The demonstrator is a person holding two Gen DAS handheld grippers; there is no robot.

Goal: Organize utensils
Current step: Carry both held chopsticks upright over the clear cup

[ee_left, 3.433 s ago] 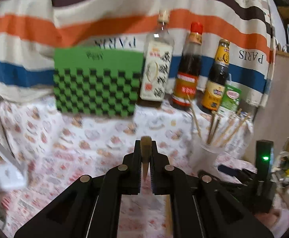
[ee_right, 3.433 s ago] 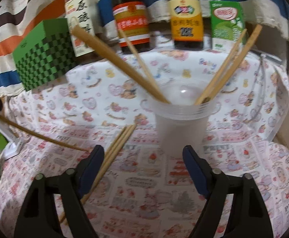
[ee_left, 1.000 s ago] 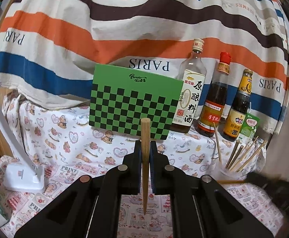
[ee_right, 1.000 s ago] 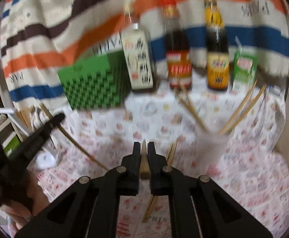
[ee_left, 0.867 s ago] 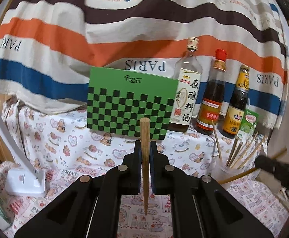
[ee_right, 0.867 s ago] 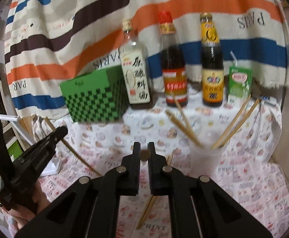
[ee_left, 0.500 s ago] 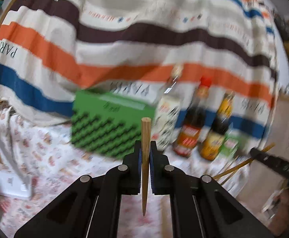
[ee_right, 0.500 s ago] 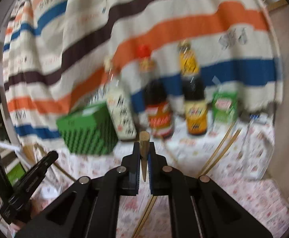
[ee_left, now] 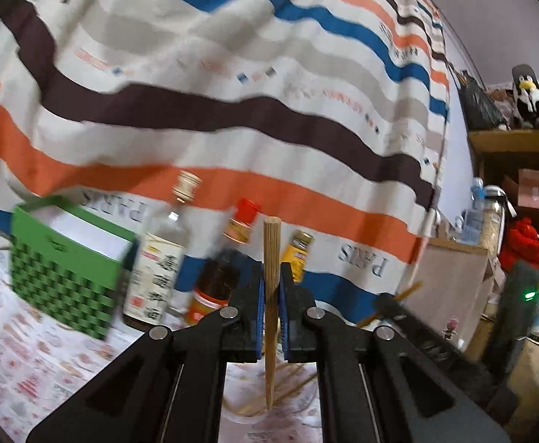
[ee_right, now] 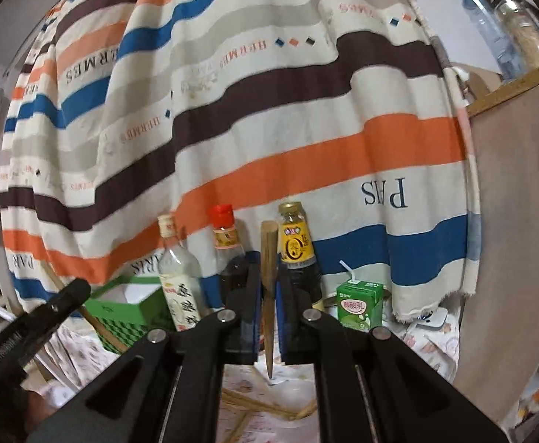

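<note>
My left gripper [ee_left: 271,289] is shut on a wooden chopstick [ee_left: 271,247] that stands upright, thin end down. Its tip hangs just over a clear cup [ee_left: 247,415] holding several chopsticks [ee_left: 287,393]. My right gripper [ee_right: 268,289] is shut on a second chopstick [ee_right: 268,251], also upright with its point down. More chopsticks [ee_right: 239,400] show below it at the bottom of the right wrist view. Each gripper appears in the other's view: the right gripper [ee_left: 389,304] at mid right, the left gripper [ee_right: 53,312] at lower left.
A green checkered box [ee_left: 62,277] stands at the back left beside three sauce bottles [ee_left: 158,273] and a green drink carton [ee_right: 360,306]. A striped cloth [ee_left: 232,110] hangs behind the table. Cluttered shelves [ee_left: 520,221] stand to the right.
Both grippers have risen with their chopsticks, so the table has sunk low in both views. The left view has swung right, and the cup now lies under its chopstick.
</note>
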